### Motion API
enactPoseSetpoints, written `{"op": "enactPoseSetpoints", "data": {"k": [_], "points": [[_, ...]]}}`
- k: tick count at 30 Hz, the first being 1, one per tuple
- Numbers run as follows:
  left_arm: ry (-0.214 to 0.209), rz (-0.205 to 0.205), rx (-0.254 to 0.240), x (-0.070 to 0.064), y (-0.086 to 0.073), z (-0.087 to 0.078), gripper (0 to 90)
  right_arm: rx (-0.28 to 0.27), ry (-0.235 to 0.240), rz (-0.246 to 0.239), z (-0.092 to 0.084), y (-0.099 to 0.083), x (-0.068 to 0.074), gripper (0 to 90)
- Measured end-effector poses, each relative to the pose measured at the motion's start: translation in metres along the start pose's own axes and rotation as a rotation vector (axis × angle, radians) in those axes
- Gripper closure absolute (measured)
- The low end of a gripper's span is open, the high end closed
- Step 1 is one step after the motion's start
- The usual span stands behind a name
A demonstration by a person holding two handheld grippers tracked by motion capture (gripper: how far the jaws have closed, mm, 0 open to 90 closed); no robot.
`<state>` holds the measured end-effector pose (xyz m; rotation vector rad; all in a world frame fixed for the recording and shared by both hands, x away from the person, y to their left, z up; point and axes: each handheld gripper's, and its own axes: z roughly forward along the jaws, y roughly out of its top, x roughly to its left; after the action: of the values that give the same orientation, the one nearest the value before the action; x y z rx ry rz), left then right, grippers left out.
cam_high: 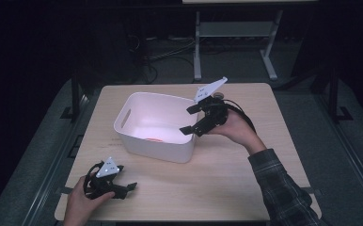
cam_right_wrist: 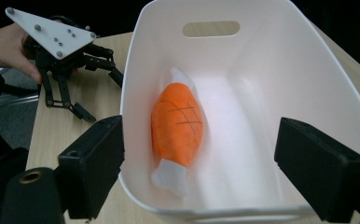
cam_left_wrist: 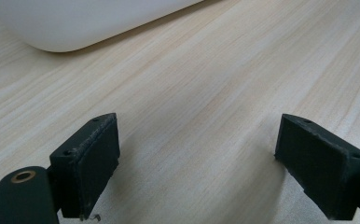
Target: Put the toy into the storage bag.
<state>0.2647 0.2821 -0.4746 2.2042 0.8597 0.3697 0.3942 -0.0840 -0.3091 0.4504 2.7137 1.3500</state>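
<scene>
From above the person's side, the high view looks forward and down across the whole pale wooden table, taking in the white plastic bin with slot handles from afar. The left gripper view sits low and close to the tabletop, facing along the grain toward the bin's rounded lower wall. The right gripper view peers closely down into the bin from one end. All three views share the bin and the table.
</scene>
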Motion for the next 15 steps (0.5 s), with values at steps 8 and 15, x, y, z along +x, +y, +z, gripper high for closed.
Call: {"op": "enactPoseSetpoints", "data": {"k": [8, 15], "points": [[-0.001, -0.001, -0.001, 0.0, 0.0, 0.0, 12.8, -0.033, -0.05, 0.034, -0.018, -0.018, 0.002, 5.4], [-0.001, 0.001, 0.001, 0.0, 0.0, 0.0, 12.8, -0.048, -0.107, 0.077, -0.031, -0.041, 0.006, 1.0]]}}
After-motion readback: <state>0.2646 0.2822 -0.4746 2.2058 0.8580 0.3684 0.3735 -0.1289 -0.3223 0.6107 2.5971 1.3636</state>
